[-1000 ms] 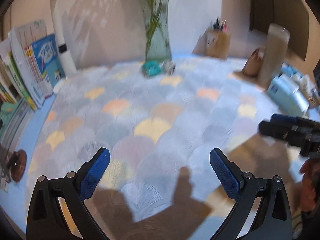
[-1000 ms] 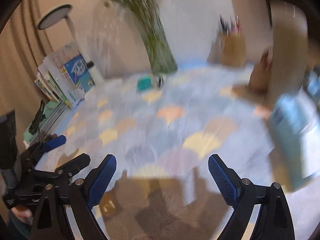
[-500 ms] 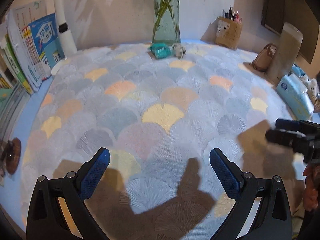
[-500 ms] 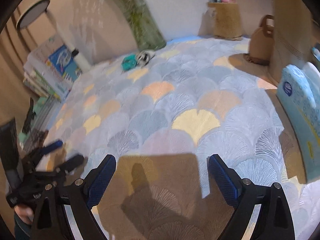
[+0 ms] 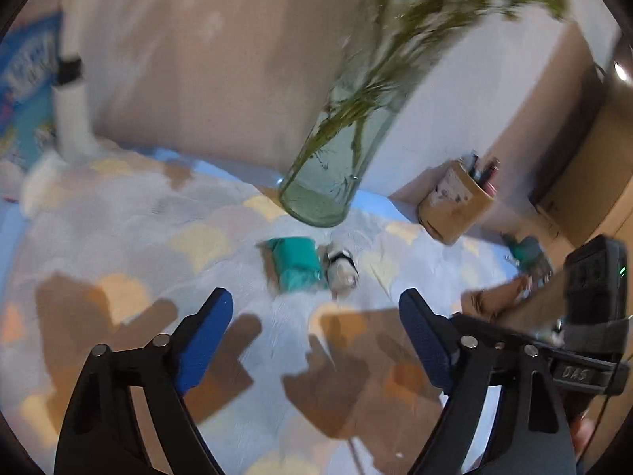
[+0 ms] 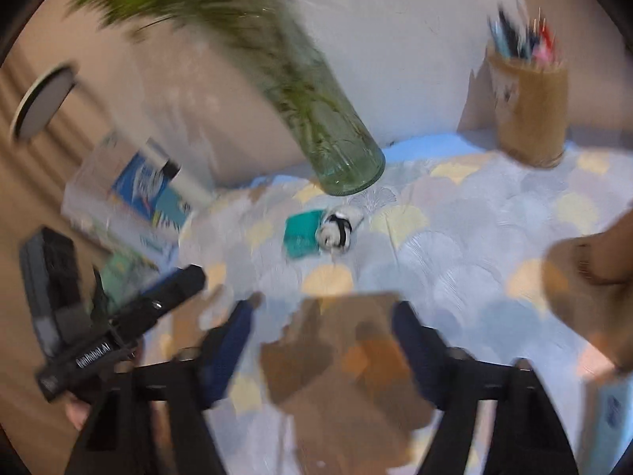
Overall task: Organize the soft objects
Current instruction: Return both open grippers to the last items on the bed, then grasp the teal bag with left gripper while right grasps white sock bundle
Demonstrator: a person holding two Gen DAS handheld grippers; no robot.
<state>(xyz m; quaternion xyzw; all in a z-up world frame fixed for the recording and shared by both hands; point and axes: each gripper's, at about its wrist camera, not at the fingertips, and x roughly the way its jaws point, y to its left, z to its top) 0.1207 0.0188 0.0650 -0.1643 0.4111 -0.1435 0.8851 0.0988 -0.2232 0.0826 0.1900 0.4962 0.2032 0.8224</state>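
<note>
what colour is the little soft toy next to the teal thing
White with black bands, panda-like; the soft toy shows best in the right wrist view.

We list: clear glossy glass vase [image 5: 336, 158]; matt textured cloth table cover [image 5: 138, 229]; brown card pen holder [image 6: 528, 114].

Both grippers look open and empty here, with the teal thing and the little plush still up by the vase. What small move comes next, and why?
Probably ease the left gripper forward to the teal soft item. Its fingers are spread and empty, and that item lies ahead between them, touching the small black-and-white plush, in front of the glass vase. The right gripper is open too.
</note>
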